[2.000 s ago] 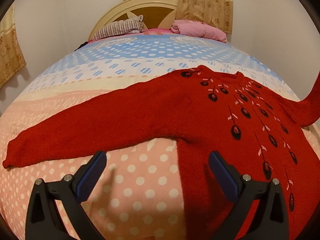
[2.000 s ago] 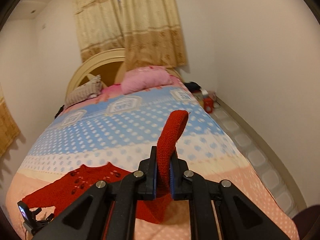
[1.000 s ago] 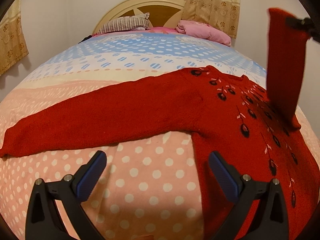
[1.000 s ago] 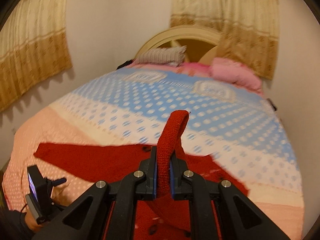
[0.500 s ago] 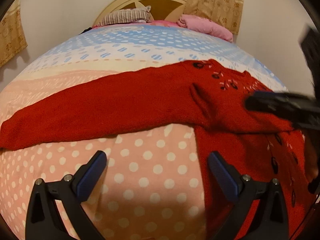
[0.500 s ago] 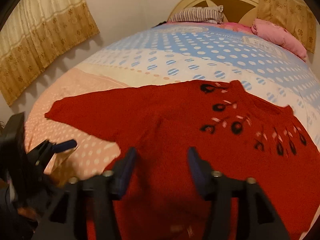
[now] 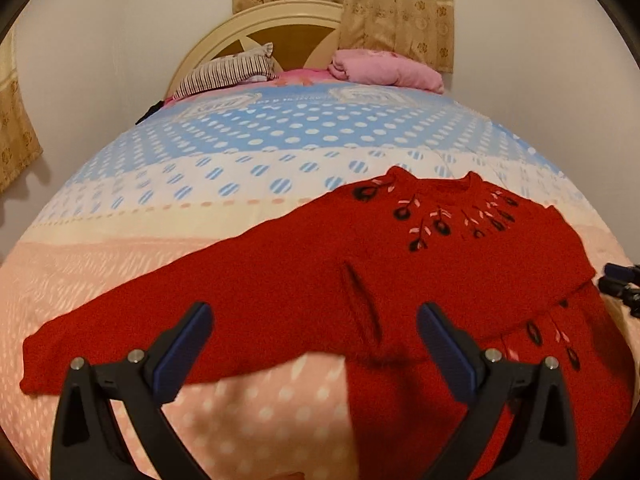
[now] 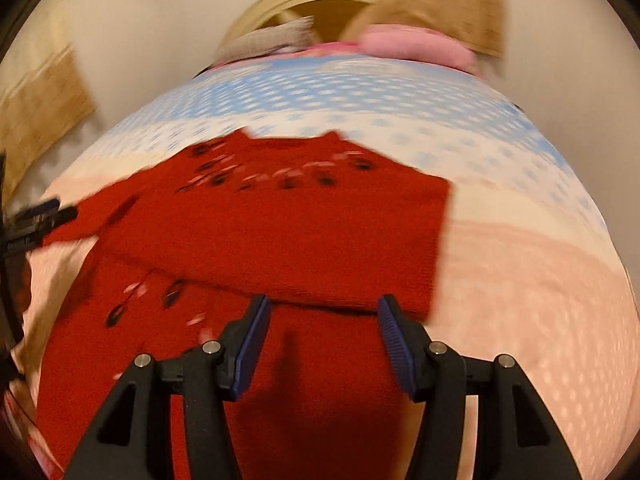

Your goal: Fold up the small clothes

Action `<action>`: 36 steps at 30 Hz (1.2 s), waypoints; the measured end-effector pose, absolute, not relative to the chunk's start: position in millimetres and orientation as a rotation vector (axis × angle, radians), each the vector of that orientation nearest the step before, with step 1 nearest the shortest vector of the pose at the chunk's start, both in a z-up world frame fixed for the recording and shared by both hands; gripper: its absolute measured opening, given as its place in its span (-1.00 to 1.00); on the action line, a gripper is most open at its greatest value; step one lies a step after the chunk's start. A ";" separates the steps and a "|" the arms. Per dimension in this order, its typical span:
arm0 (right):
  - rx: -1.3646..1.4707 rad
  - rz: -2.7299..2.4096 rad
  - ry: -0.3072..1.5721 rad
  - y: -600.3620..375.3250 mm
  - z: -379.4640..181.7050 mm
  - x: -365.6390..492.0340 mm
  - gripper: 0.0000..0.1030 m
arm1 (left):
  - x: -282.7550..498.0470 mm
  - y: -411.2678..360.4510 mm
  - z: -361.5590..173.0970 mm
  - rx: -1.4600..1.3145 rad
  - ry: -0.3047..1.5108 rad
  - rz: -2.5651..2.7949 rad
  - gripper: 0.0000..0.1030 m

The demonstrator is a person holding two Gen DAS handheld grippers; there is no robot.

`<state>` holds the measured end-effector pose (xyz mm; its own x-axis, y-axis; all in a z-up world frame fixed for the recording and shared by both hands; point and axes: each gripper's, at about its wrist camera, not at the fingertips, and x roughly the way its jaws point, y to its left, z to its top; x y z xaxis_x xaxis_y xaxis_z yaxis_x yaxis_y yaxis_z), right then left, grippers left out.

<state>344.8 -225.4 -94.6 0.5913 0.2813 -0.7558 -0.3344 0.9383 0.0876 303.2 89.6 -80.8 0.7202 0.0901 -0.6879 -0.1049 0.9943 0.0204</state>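
A red knit sweater [image 7: 400,272] with black and pink embroidery lies flat on the bed. Its right sleeve [image 8: 304,236] lies folded across the chest. Its left sleeve [image 7: 160,320] stretches out flat toward the left. My left gripper [image 7: 316,344] is open and empty, just above the left sleeve near the armpit. My right gripper [image 8: 322,340] is open and empty over the sweater's body, just below the folded sleeve. The right gripper also shows at the right edge of the left wrist view [image 7: 618,284]. The right wrist view is blurred.
The bed [image 7: 280,152] has a dotted cover, blue at the back and pink at the front. A striped pillow [image 7: 228,70] and a pink blanket [image 7: 384,70] lie by the headboard. Walls and curtains [image 7: 396,4] stand behind.
My right gripper carried the right sleeve over the chest, let it go and opened, then drew back. My left gripper moved forward over the left sleeve and stayed open.
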 end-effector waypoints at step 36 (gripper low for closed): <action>-0.012 0.275 0.842 -250.5 -104.8 373.5 -0.09 | 333.2 64.0 -125.0 -0.099 0.907 0.008 -0.15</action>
<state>373.5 -250.5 -104.8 0.6330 0.2355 -0.7374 -0.2453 0.9645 0.0975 333.2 64.0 -125.0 0.6162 -0.0343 -0.7868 -0.0491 0.9954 -0.0818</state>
